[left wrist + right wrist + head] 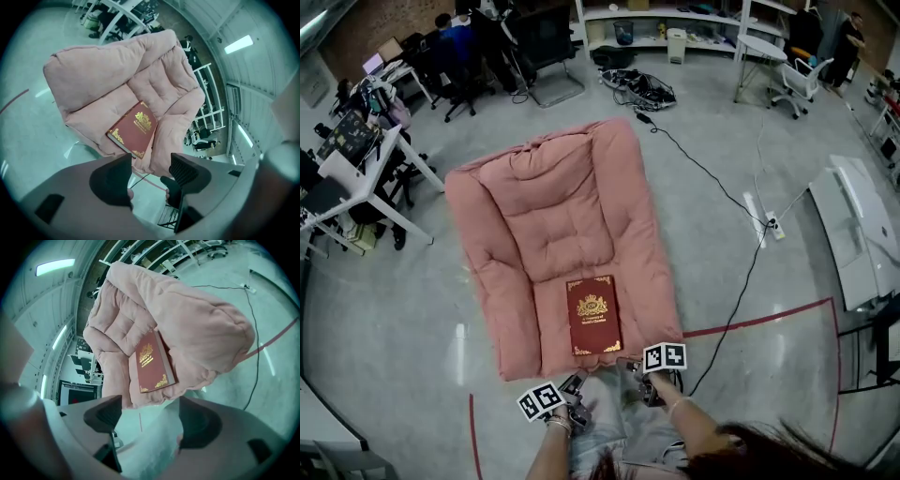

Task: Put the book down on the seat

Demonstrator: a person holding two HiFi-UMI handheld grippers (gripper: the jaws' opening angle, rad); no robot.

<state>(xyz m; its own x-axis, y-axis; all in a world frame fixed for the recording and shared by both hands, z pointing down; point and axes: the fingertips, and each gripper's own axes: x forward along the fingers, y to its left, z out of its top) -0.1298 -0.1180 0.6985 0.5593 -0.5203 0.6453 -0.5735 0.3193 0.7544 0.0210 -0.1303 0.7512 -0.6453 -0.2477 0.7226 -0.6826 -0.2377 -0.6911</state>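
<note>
A dark red book [593,314] with gold print lies flat, cover up, on the front of the pink cushioned floor seat [553,202]. Both grippers hover just off the seat's near edge, apart from the book. My left gripper [573,388] is open with nothing between its jaws; its own view shows the book [133,129] beyond the gripper [151,171] on the seat [93,77]. My right gripper [643,381] is open and empty too, and its view looks past the gripper [150,416] at the book [152,363] on the seat [201,319].
A black cable [712,178] runs over the floor from the seat's right to a power strip [776,228]. Red tape [759,319] marks the floor at right. Desks and chairs [356,169] stand at left, and a white panel [853,225] lies at right.
</note>
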